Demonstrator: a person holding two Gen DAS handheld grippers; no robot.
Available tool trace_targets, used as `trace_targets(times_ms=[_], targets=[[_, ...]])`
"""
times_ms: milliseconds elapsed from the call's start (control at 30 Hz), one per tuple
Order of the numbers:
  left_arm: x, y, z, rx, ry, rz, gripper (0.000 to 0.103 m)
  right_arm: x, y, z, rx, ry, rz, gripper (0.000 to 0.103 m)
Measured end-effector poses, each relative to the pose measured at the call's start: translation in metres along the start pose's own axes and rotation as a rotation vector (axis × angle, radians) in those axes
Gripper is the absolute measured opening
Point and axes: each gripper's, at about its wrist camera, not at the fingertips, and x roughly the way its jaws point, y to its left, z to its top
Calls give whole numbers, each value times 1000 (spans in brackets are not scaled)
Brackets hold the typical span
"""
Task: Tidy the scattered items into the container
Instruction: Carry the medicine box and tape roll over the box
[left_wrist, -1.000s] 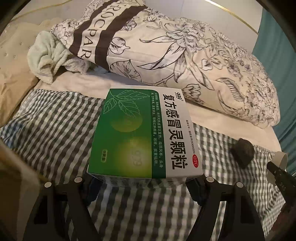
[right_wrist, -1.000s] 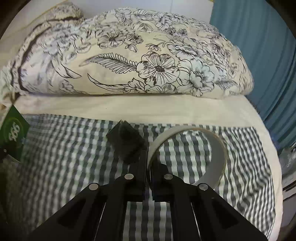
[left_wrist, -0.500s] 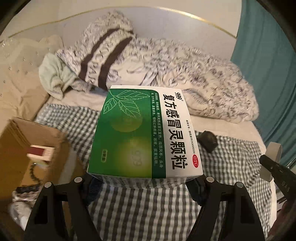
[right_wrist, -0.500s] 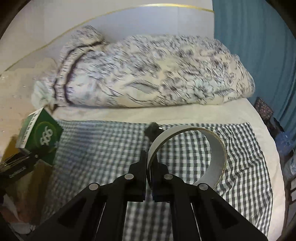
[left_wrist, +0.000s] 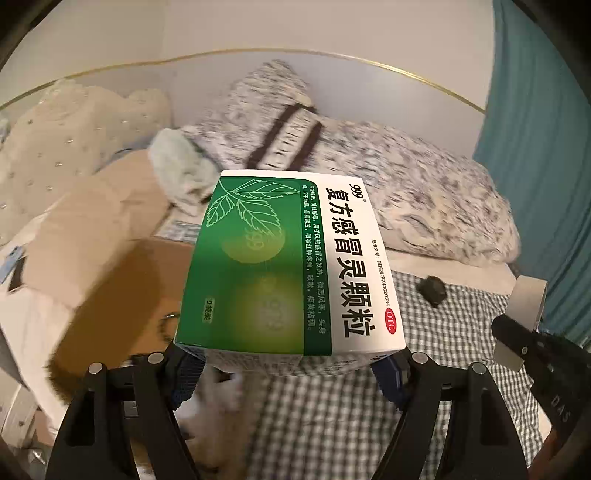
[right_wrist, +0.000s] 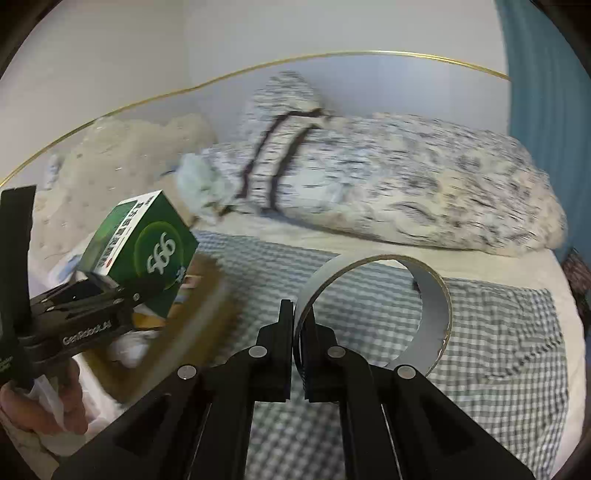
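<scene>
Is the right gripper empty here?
No: the right gripper is shut on the rim of a tape ring, held above the checked cloth.

Ahead of me a floral pillow (right_wrist: 388, 177) lies along the bed's far edge, teal curtain (left_wrist: 535, 110) at right.

2 wrist views above checkered cloth (left_wrist: 461, 325), facing headboard

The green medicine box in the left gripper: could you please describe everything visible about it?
The green medicine box is a cardboard carton, green with leaf outlines and a white band of black Chinese print plus a red OTC oval. The left gripper clamps its near end, holding it off the bed above the open cardboard box. The right wrist view shows "999" on its end face.
</scene>
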Motion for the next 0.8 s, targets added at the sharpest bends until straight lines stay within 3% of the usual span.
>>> trace_targets(times_ms=[200,400,800], targets=[[-13,60,-9,-73,6,39,79,12,68,-1,-73,29,113,3],[0,111,-23,-131,49,87,80,40,121,2,-136,59,185,3],[44,157,-38,-175,130,144,80,116,180,-7,-204,176,311,3]])
